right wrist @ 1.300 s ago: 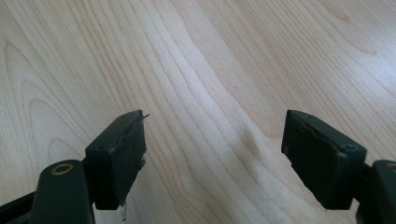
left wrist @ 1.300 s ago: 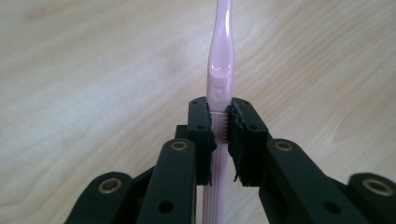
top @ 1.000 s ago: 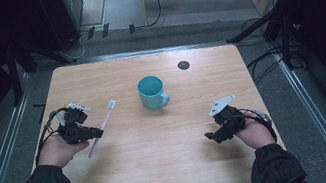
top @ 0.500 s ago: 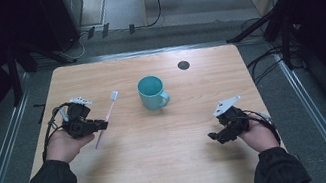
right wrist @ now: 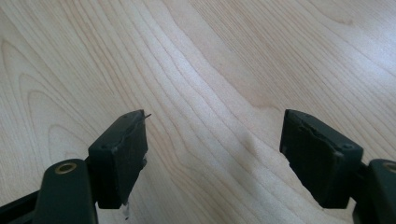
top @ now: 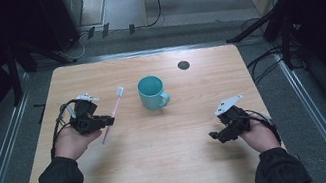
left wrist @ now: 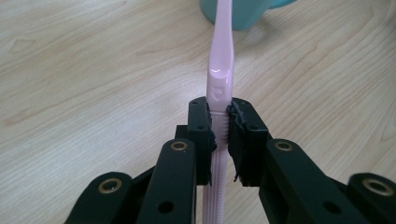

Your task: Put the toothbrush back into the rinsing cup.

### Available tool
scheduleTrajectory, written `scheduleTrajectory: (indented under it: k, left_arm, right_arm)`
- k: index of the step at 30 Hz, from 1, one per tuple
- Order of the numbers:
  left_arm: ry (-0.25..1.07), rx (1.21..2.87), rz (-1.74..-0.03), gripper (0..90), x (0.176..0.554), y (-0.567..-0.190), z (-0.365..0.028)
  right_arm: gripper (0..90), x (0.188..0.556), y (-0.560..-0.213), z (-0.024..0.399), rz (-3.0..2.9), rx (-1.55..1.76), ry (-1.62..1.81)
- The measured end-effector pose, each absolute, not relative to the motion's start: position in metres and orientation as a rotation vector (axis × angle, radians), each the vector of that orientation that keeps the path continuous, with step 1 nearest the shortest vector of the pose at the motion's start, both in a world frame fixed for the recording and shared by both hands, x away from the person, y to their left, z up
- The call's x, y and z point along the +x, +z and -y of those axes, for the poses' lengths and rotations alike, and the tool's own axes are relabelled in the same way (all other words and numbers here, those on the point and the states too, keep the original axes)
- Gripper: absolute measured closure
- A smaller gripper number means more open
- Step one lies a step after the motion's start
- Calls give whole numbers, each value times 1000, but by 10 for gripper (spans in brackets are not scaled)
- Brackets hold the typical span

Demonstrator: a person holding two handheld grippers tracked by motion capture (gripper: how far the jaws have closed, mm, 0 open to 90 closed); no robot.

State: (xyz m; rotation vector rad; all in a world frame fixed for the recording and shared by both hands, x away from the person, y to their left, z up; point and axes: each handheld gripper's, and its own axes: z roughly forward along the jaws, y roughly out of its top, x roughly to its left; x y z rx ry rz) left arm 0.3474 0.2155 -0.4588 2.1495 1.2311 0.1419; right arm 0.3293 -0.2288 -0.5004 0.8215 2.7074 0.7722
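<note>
1. The left hand-held black two-jaw gripper (top: 103, 122) sits over the left part of the pale wooden table (top: 165, 172), held in the person's left hand (top: 71, 143), with cables trailing from it toward the left.
2. Its jaws are clamped on a slim pink plastic toothbrush (top: 113, 114); in the left gripper view the pads pinch the ribbed part of the handle (left wrist: 219, 116) from both sides.
3. The toothbrush runs through the left gripper (left wrist: 219, 135), its white brush head (top: 120, 91) pointing far and to the right, its handle end sticking out on the near side of the jaws.
4. Just right of the brush head stands a teal ceramic mug (top: 152, 92), upright, its handle turned to the near right; the toothbrush and the mug are apart.
5. Farther right, at the far edge, lies a small dark round spot (top: 184, 65) on the table.
6. The right hand-held black gripper (top: 215, 136) hovers over the near right part of the table in the right hand (top: 260, 135), well apart from the mug; its jaws stand wide apart with only bare wood (right wrist: 210, 93) between them.
</note>
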Motion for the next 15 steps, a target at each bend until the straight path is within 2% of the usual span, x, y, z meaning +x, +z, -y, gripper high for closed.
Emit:
scheduleTrajectory:
  k: [15]
  left_arm:
    - [204, 2077, -1231, 791, 353, -452, -205]
  right_arm:
    - [206, 328, -502, 229, -2718, 810, 779]
